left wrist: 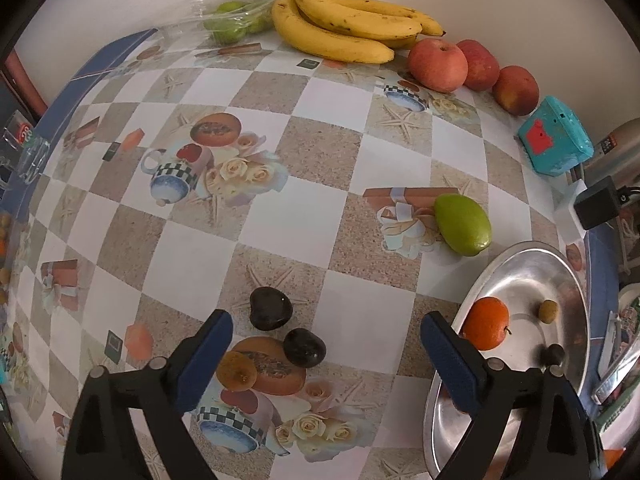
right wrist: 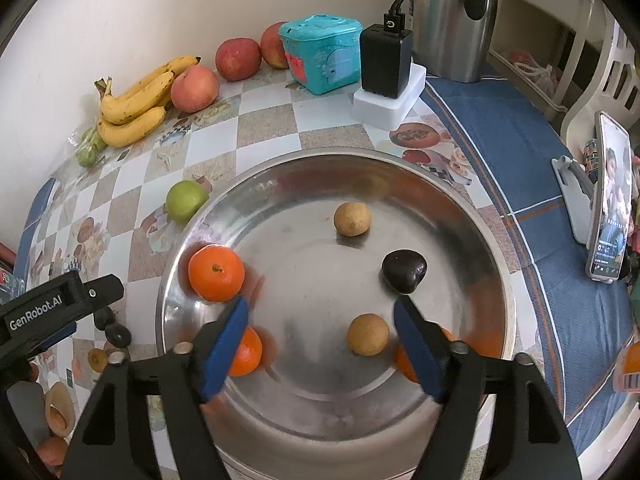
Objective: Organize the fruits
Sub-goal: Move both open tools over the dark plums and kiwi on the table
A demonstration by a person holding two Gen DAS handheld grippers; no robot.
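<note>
The steel tray (right wrist: 472,216) already holds oranges, pale round fruits and one dark fruit, and the right gripper (right wrist: 320,344) hangs over it with fingers spread and empty. Left of the tray on the surface (left wrist: 360,160), two dark fruits (left wrist: 270,308) lie just ahead of the left gripper (left wrist: 326,344), between its wide, empty fingers. That makes the left the nearer hand for them.

both my grippers are pointing steeply down right now. left gripper (left wrist: 326,344) has its jaws spread wide, blue pads (left wrist: 208,354) at roughly 7 and 5 o'clock in its own view, nothing pinched between them. right gripper (right wrist: 320,340) is parted too, a bit narrower, pads clear of everything. from the right cam the left one's black body pokes in at 9 o'clock.
</note>
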